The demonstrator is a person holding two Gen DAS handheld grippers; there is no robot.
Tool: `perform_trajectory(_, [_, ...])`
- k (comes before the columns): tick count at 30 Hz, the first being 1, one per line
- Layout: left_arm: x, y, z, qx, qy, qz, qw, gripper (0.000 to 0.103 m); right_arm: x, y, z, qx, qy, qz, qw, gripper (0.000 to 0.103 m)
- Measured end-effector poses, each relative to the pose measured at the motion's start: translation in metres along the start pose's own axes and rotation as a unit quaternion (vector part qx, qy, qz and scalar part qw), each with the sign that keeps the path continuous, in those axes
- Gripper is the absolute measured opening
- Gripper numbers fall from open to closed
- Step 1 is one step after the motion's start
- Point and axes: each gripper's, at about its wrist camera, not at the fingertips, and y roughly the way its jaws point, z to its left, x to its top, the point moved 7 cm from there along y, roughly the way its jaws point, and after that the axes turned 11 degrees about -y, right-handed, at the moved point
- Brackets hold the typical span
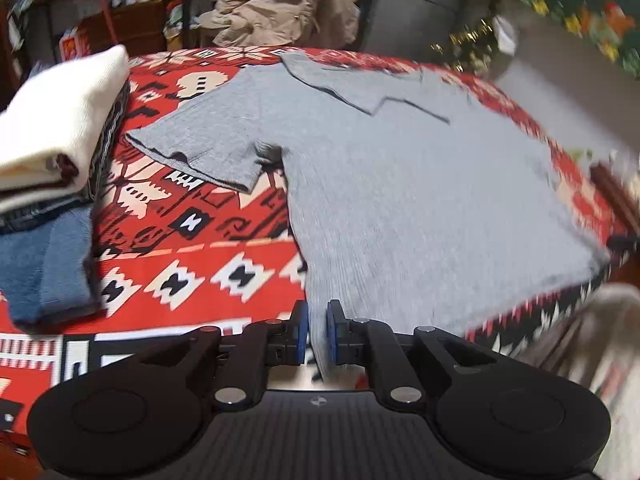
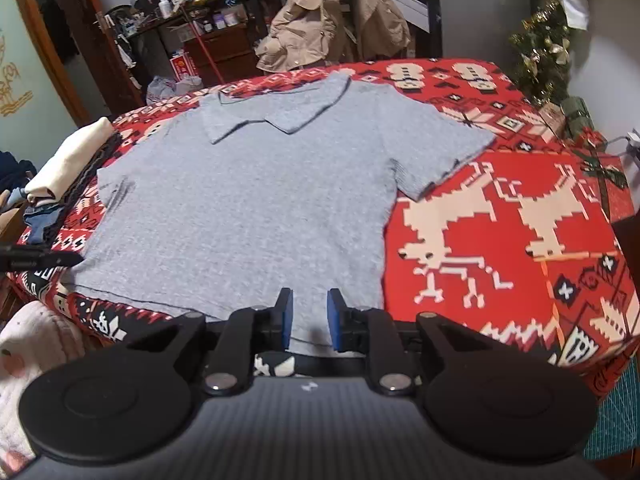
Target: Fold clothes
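Note:
A grey short-sleeved polo shirt (image 1: 400, 184) lies flat, collar far from me, on a red patterned blanket (image 1: 192, 248). In the left wrist view my left gripper (image 1: 317, 330) sits at the shirt's near left corner. A strip of the hem fills the narrow gap between its blue pads, which press on it. In the right wrist view the same shirt (image 2: 248, 200) spreads out ahead. My right gripper (image 2: 310, 318) hovers at the near hem, right of its middle. Its jaws stand apart and the hem lies flat between them, not pinched.
A stack of folded clothes, cream sweater (image 1: 60, 120) over blue jeans (image 1: 44, 264), lies on the blanket's left side. Behind the blanket are a beige jacket (image 2: 332, 20) on a chair and cluttered shelves (image 2: 192, 12). A Christmas tree (image 2: 544, 52) and a wrapped gift (image 2: 600, 172) stand at the right.

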Motion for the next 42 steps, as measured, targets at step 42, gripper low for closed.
perform_trajectory(42, [-0.012,-0.012,-0.050,-0.048,0.142,-0.031,0.9882,0.014,-0.020,0.000,-0.001,0.000,0.003,0.016,1.000,0.028])
